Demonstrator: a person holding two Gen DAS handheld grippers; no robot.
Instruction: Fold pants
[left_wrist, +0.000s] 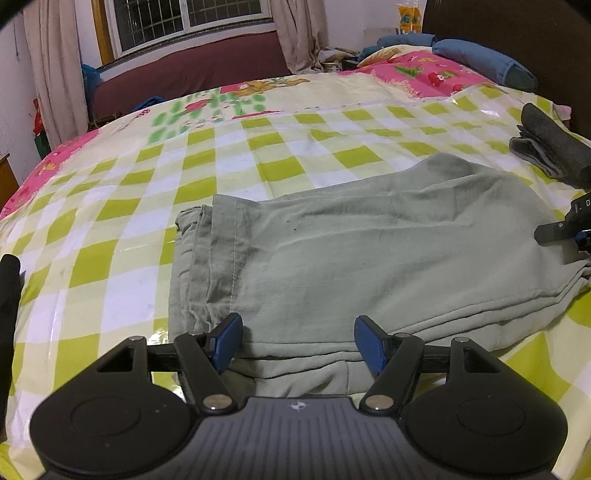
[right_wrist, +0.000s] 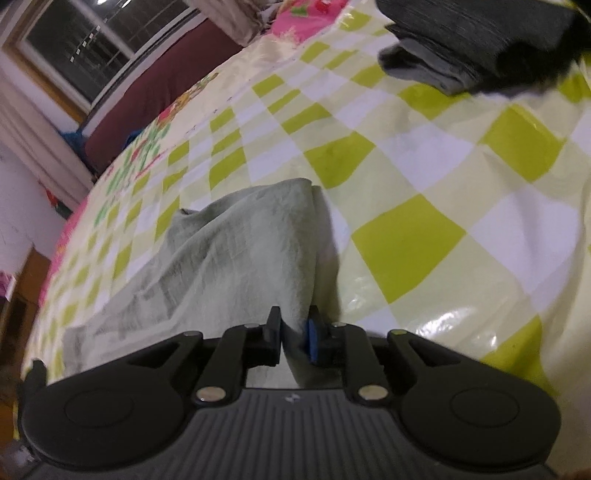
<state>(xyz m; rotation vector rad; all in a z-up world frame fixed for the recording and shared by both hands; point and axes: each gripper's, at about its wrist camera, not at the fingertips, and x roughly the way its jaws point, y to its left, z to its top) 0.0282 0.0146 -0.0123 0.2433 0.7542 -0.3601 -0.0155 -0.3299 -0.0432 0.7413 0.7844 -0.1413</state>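
Both grippers attend pale green cloth pants (left_wrist: 332, 251) on the checked bedspread (left_wrist: 110, 206): right gripper (right_wrist: 293, 338) clenches an edge fold for lifting; left gripper (left_wrist: 299, 343) hangs released above the near edge.

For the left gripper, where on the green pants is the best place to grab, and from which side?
Probably the near folded edge of the green pants, directly under the open left gripper, coming down from the near side. Layers stack there into a pinchable ridge, and the right gripper already pinches the same side further along.
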